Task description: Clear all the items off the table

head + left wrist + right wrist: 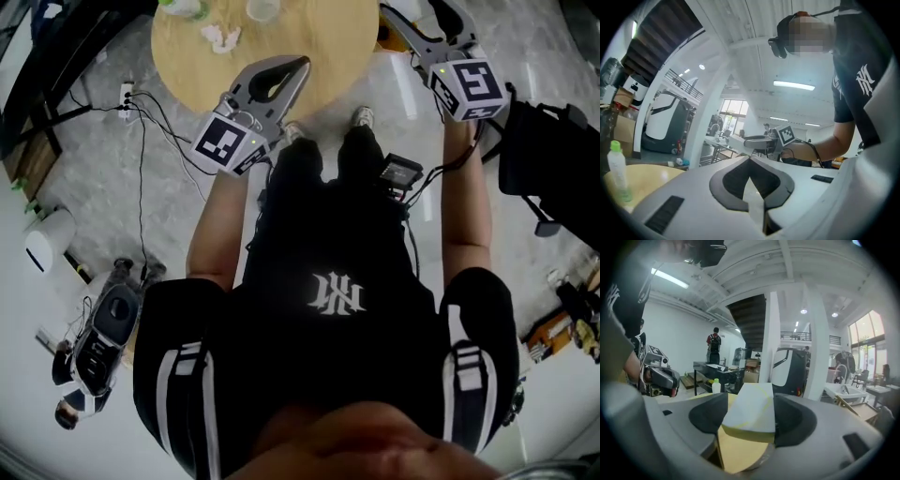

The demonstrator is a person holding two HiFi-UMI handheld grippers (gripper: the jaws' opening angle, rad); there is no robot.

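Over to the right gripper (750, 398) first: spread wide and clamped on a block (749, 416), pale on top, yellow underneath. Pinned squarely between the dark pads (705, 416), one pad on each flank, and poking out a little past the tips. Held up in the air, clear of the table (328, 52), just off its right rim in the head view. Can't say what the block is made of.

Now to the left gripper (750, 161): closed up, tips meeting in a point, with only a diamond-shaped hollow behind them. Pinching on itself as far as can be seen; just a pale sliver down the slot, too hard to read. Hanging over the near edge of the round wooden table, about level, with its marker cube (228, 142) turned toward the body.

And on the tabletop: a crumpled tissue (222, 37) lying toward the far left, a bottle (615, 171) with a green cap standing upright near it, and a cup (262, 9) at the far edge, partly cut off by the frame. All three well apart from both grippers, untouched by either claw.
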